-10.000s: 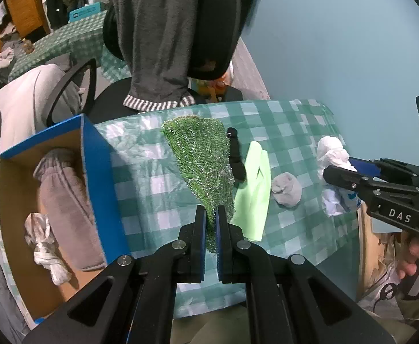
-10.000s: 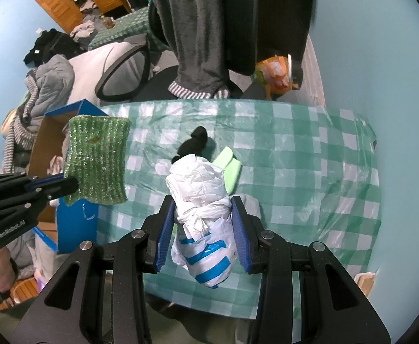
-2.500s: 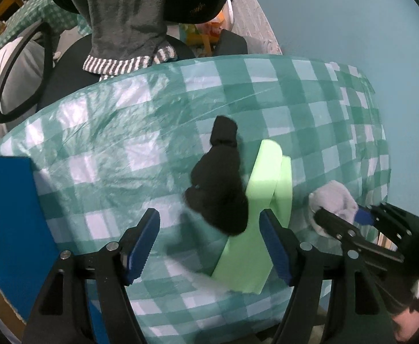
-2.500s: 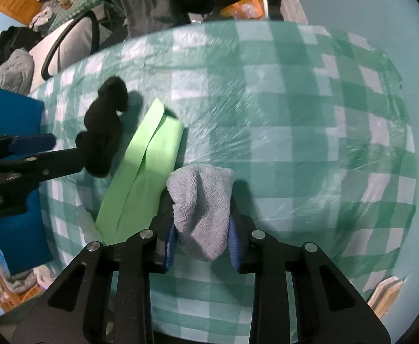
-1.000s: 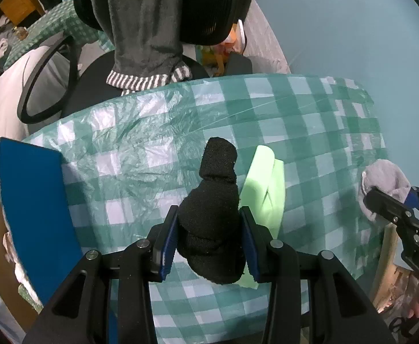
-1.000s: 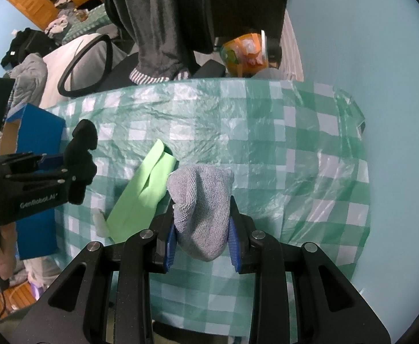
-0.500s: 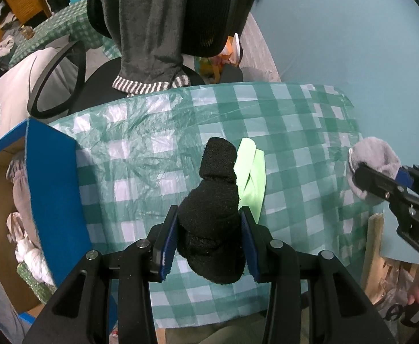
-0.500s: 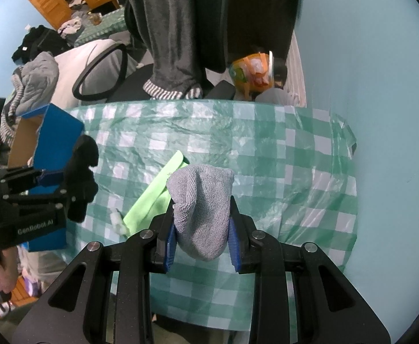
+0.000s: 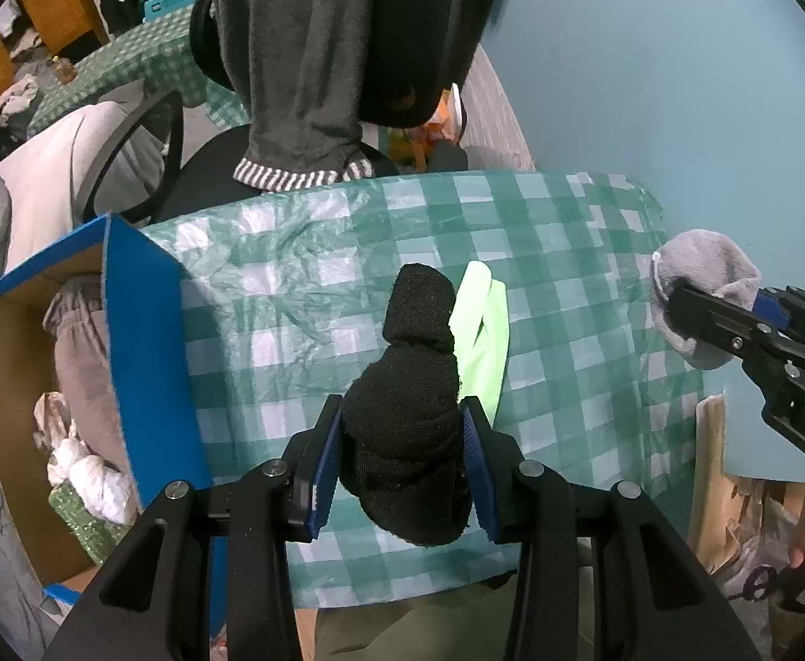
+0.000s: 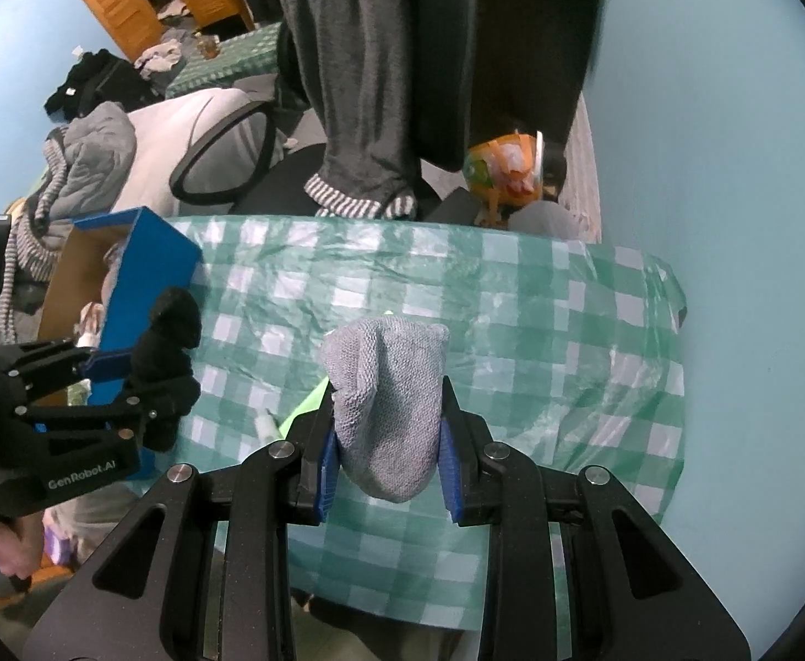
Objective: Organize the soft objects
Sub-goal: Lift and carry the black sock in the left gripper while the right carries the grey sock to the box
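Note:
My left gripper is shut on a black sock and holds it in the air above the green checked table. My right gripper is shut on a grey sock, also lifted off the table. In the left wrist view the grey sock hangs at the far right in the other gripper. In the right wrist view the black sock hangs at the left, close to the box. A light green folded cloth lies on the table under the black sock.
An open blue cardboard box stands at the table's left edge with cloths and a white bundle inside. An office chair draped with a grey garment stands behind the table. A pale blue wall runs along the right.
Both grippers have risen with their socks, so the table looks smaller and further off. The blue box has come further into both views.

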Motion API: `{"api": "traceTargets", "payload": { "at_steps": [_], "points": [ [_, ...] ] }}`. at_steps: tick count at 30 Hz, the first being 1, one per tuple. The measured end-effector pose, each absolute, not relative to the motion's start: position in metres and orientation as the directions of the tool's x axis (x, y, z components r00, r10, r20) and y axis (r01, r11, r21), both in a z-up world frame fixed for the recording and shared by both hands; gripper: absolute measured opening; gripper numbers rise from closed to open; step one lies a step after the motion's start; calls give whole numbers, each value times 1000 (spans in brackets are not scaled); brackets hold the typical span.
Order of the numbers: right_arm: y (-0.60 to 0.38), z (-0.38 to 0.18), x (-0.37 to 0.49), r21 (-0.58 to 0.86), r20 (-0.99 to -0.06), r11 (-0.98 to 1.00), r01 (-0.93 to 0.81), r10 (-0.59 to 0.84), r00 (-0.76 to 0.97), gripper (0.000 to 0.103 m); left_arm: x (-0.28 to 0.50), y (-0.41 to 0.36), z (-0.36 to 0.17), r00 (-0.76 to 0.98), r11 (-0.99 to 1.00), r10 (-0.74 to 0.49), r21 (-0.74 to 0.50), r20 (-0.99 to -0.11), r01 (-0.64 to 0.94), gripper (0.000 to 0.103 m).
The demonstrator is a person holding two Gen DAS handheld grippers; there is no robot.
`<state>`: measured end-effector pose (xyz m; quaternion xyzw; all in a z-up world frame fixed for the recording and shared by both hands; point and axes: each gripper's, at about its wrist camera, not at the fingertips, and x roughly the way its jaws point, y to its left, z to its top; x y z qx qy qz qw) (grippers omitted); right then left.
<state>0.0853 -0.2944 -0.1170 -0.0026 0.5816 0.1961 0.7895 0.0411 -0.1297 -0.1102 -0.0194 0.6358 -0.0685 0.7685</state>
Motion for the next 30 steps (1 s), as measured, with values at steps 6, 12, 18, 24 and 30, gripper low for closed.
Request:
{"api": "traceTargets", "payload": {
  "at_steps": [6,12,18,24,30],
  "points": [
    [-276,-108,81,230,-913,913,-337,322,251,29,32,-114,-96,205,991,-123,-110,-971,72,41],
    [-253,-100,77,229,-909,903,-364,332,252,29,24,-92,-89,219,993,-113,-104,-969,52,42],
    [-234,-95,73,229,-906,893,-388,341,250,29,15,-70,-85,227,995,-103,-99,-969,29,41],
    [-209,-89,70,231,-904,877,-422,354,240,29,7,-48,-82,236,995,-92,-96,-967,-6,42],
    [-184,-85,70,233,-903,855,-463,367,225,29,1,-25,-80,241,994,-83,-98,-967,-50,42]
  ]
}}
